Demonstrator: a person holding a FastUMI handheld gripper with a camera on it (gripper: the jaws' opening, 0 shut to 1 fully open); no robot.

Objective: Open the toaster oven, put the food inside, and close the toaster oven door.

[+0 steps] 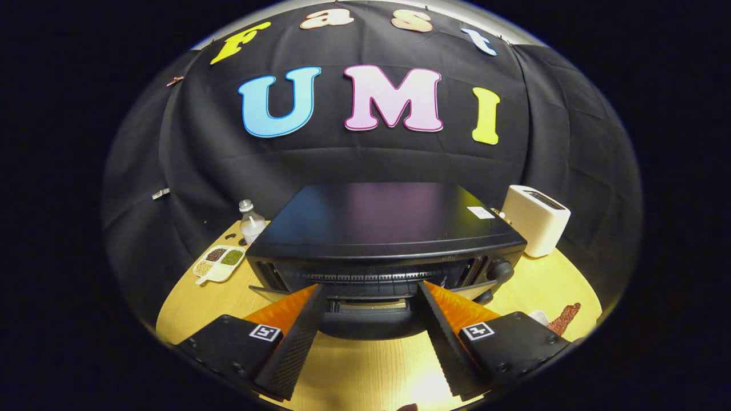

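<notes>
Your gripper point(371, 299): fingers spread wide, pinching nothing. Toaster oven point(385, 240): just ahead of the jaws, its door point(368, 319) dropped open between them. Food point(564, 318): beside your right finger on the table point(365, 371). Beyond: toaster point(535, 220), bottle point(251, 222), divided dish point(220, 262).

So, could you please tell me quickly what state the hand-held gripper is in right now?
Hand-held gripper: open, holding nothing; its fingers flank the front of the toaster oven, by the door.
</notes>
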